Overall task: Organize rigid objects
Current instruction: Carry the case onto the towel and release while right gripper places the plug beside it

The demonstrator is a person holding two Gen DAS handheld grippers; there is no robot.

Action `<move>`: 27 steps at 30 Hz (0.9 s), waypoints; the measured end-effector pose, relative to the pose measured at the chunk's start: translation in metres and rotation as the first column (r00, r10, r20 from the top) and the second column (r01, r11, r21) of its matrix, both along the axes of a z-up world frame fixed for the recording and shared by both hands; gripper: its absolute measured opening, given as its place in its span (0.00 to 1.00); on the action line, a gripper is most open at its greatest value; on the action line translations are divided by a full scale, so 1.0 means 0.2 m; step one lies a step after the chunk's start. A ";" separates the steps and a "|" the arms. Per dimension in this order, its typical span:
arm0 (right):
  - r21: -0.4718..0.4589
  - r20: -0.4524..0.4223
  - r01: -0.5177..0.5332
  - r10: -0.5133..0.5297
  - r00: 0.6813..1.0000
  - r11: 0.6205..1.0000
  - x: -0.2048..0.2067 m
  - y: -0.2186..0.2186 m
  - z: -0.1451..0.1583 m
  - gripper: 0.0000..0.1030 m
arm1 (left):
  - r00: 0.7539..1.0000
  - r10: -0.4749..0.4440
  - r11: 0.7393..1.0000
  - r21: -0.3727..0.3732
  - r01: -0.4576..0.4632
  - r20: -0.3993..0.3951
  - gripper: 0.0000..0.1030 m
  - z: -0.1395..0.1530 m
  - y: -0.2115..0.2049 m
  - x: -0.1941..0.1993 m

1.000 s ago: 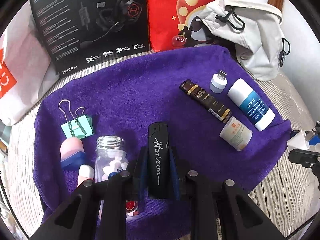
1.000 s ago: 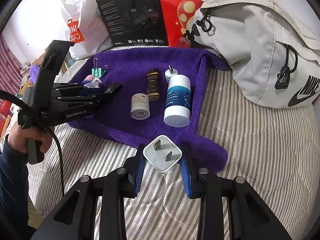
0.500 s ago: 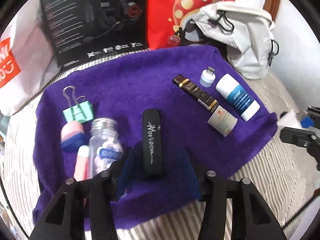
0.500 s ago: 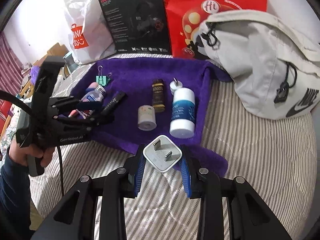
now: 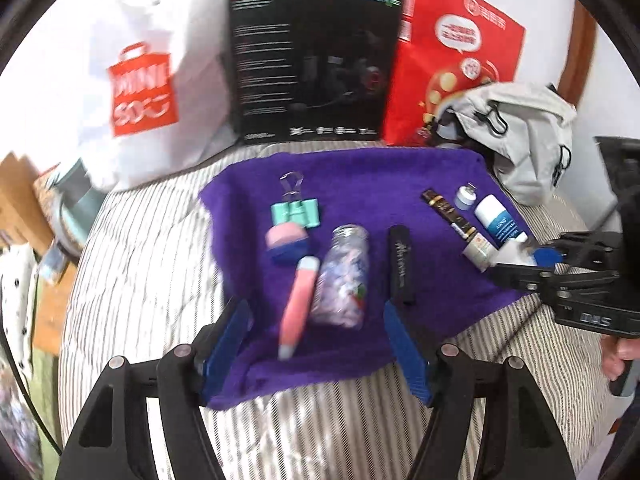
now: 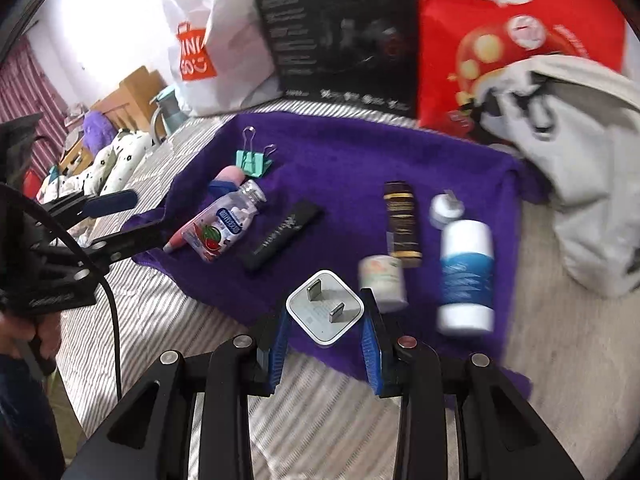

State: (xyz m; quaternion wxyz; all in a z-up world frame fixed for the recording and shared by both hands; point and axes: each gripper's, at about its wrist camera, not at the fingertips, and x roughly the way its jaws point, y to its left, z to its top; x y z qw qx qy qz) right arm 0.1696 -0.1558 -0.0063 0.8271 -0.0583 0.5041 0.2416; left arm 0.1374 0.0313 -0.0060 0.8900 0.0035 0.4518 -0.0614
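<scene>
Left gripper (image 5: 316, 344): fingers spread wide, nothing between them, lower centre of left wrist view, over near edge of purple towel (image 5: 360, 176).
Right gripper (image 6: 325, 336): blue fingers (image 6: 278, 344) clamped on white plug adapter (image 6: 325, 308), prongs up, lower centre of right wrist view, above towel's near edge.

Items on towel, left wrist view, L to R:
- green binder clip (image 5: 297, 210), centre-left
- pink/blue capped item (image 5: 287, 245), touching clip
- pink tube (image 5: 298, 308), lying beside clear bottle (image 5: 344, 276), bottle on its side
- black lighter (image 5: 401, 264), centre, lying flat, just right of bottle
- dark brown/gold tube (image 5: 448, 214), small white cap item (image 5: 466, 197), blue/white stick (image 5: 498, 224), small white jar (image 5: 478, 251); right cluster, near each other

Towel lies on striped bed (image 5: 140, 260). Behind, upper frame: white shopping bag (image 5: 140, 80), black headset box (image 5: 312, 64), red bag (image 5: 452, 52), grey bag (image 5: 520, 136) at right.
</scene>
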 end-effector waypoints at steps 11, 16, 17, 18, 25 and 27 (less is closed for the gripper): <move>-0.073 -0.052 0.004 -0.008 0.999 0.997 0.12 0.20 -0.19 0.32 | 0.999 0.039 0.989 -0.141 -0.043 -0.031 0.67 -0.10 0.16 -0.08; -0.122 -0.015 0.009 -0.011 1.000 0.992 0.13 0.25 -0.20 0.33 | 0.999 0.023 0.988 -0.154 -0.028 -0.031 0.67 -0.10 0.16 -0.10; -0.139 -0.007 0.003 -0.004 1.000 0.990 0.13 0.27 -0.20 0.33 | 0.999 0.019 0.988 -0.155 -0.024 -0.031 0.67 -0.10 0.16 -0.10; -0.158 0.004 -0.006 0.007 1.000 0.987 0.12 0.28 -0.20 0.34 | 0.999 0.018 0.988 -0.155 -0.022 -0.029 0.67 -0.10 0.16 -0.11; -0.158 -0.039 -0.017 0.011 0.999 0.987 0.12 0.26 -0.20 0.45 | 0.999 0.013 0.978 -0.208 -0.020 -0.036 0.67 -0.10 0.17 -0.16; -0.149 -0.067 -0.005 -0.005 0.998 0.989 0.11 0.22 -0.18 0.48 | 0.999 0.016 0.980 -0.199 -0.024 -0.041 0.68 -0.11 0.16 -0.17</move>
